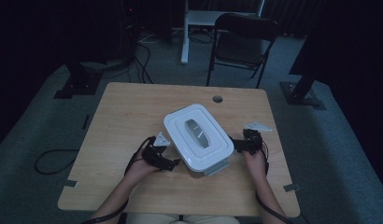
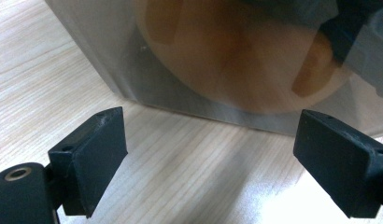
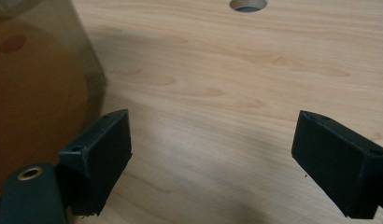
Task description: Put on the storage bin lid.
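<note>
A clear plastic container with a white lid sits near the middle of the wooden table, turned at an angle. Its see-through wall shows round brown pieces inside. My left gripper rests low on the table at the container's near left corner, jaws open and empty, pointing at the wall. My right gripper sits just off the container's right side, also open and empty, with the container's wall close beside its left jaw.
A cable hole is in the table's far edge. A folding chair stands beyond the table. Cables lie on the floor to the left. Bare tabletop stretches to the far left and along the front edge.
</note>
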`<state>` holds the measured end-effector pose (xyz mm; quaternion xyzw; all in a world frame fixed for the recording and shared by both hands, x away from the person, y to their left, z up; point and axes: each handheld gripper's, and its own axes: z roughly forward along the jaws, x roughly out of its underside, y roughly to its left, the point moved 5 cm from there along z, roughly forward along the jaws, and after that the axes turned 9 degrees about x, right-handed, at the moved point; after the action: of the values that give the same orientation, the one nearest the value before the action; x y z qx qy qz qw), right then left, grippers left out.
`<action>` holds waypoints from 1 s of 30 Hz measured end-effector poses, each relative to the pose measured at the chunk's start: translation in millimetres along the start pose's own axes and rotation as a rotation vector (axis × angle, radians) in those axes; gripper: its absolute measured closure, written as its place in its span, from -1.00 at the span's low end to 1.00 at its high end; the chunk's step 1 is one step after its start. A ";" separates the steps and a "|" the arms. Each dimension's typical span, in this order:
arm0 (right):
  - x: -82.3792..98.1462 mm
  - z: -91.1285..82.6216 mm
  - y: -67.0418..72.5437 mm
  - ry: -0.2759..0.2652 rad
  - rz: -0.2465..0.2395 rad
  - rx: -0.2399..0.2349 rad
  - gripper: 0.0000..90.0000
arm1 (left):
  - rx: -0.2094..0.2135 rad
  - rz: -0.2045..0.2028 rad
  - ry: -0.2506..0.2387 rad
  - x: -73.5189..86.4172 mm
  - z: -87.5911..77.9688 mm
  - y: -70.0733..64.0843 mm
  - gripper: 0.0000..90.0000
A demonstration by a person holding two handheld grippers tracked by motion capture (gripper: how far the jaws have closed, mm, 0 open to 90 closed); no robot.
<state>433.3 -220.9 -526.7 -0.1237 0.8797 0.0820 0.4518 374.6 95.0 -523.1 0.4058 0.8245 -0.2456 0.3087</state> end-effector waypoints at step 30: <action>30.5 -26.6 57.3 -0.014 -0.059 -0.129 -0.63 | -0.051 -0.015 0.021 10.8 -20.3 19.7 -0.77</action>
<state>378.9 -177.3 -534.3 -0.1780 0.8654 0.1262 0.4511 379.3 124.7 -519.8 0.3940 0.8366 -0.2228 0.3084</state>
